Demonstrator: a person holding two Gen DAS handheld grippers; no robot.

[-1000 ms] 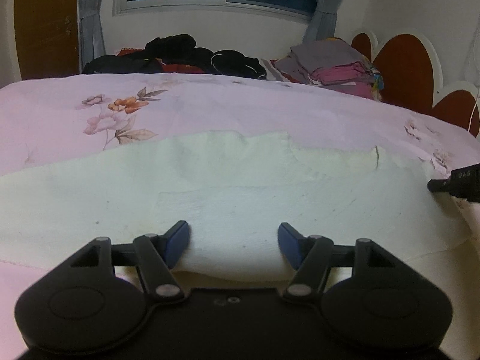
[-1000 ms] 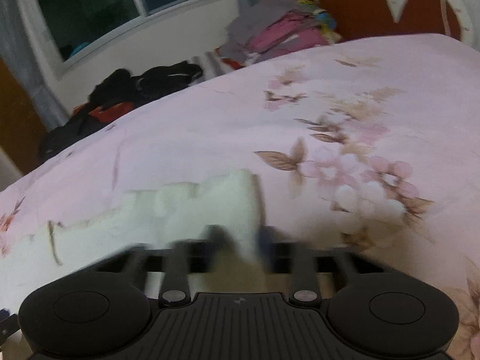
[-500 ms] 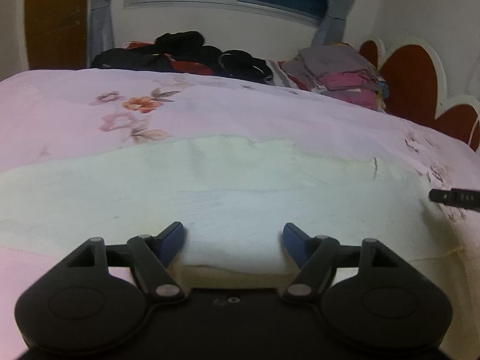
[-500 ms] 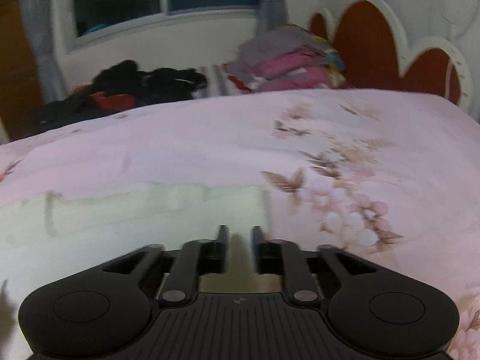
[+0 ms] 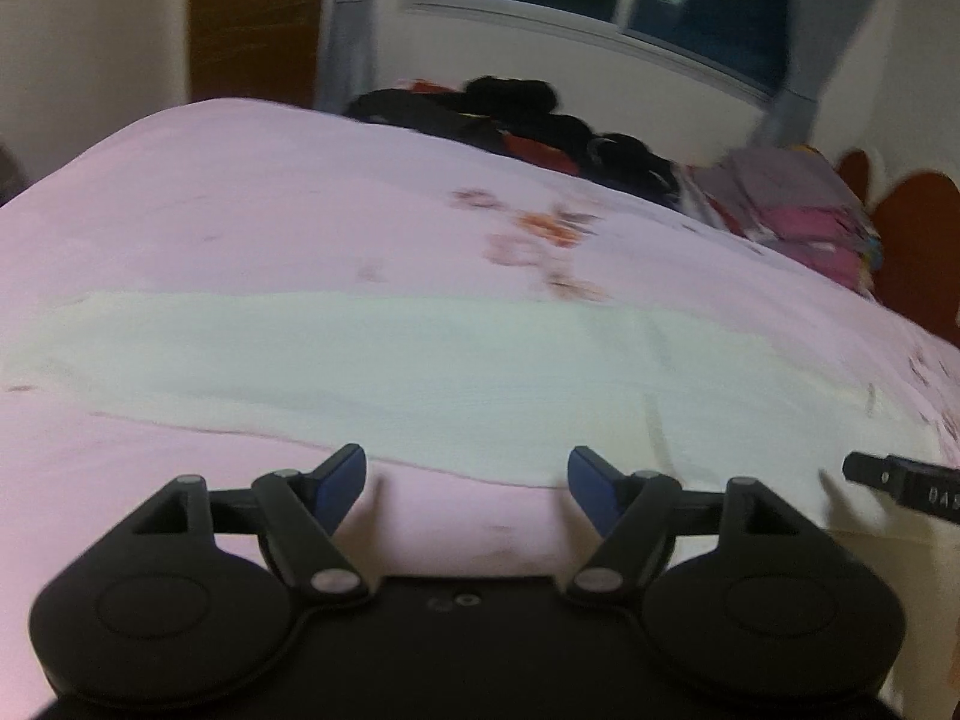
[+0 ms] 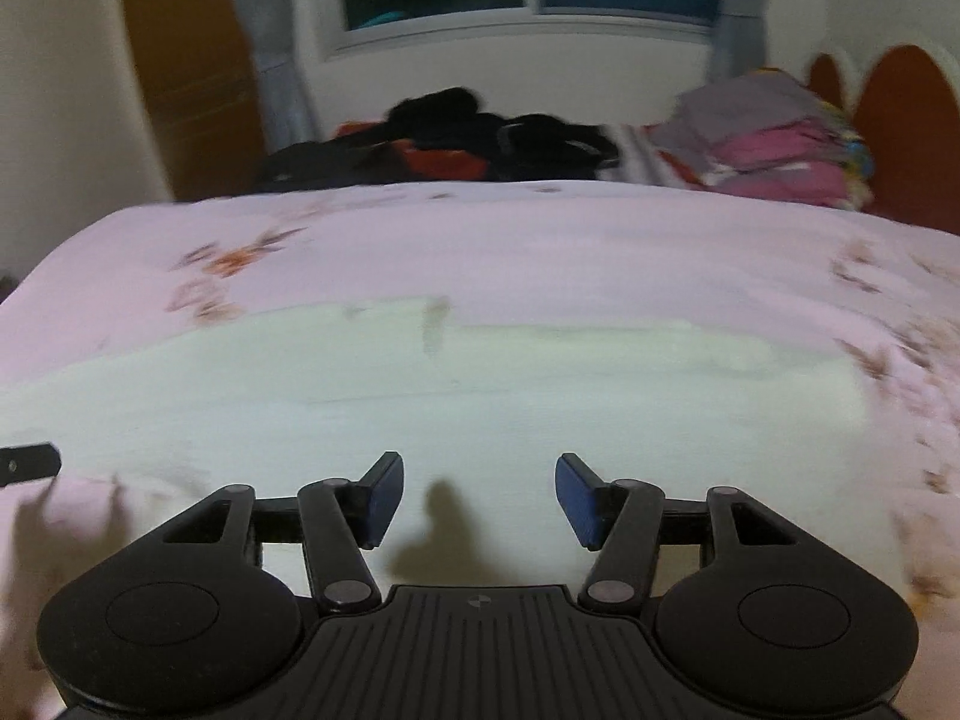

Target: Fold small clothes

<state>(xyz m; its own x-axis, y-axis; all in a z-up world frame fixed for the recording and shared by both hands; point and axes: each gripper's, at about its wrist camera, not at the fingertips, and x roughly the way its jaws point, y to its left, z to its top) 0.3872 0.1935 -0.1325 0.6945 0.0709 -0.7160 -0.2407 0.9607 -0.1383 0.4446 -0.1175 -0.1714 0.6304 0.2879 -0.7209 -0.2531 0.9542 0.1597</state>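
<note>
A cream-white garment [image 5: 420,360] lies flat as a long band across the pink floral bedsheet [image 5: 240,210]; it also shows in the right wrist view [image 6: 480,396]. My left gripper [image 5: 467,480] is open and empty, just short of the garment's near edge, over bare sheet. My right gripper [image 6: 478,495] is open and empty, low over the garment's near part. The tip of the right gripper shows at the right edge of the left wrist view [image 5: 900,483]. The left gripper's tip shows at the left edge of the right wrist view [image 6: 30,462].
A heap of dark clothes [image 6: 468,138] lies at the far edge of the bed under the window. A stack of folded grey and pink clothes [image 6: 768,132] sits at the far right by the red headboard [image 6: 900,132]. A wooden door [image 5: 252,18] stands at the far left.
My right gripper has opened and let go of the garment's corner, which now lies flat. My left gripper has drawn back off the garment and swung left. Both views are blurred by motion.
</note>
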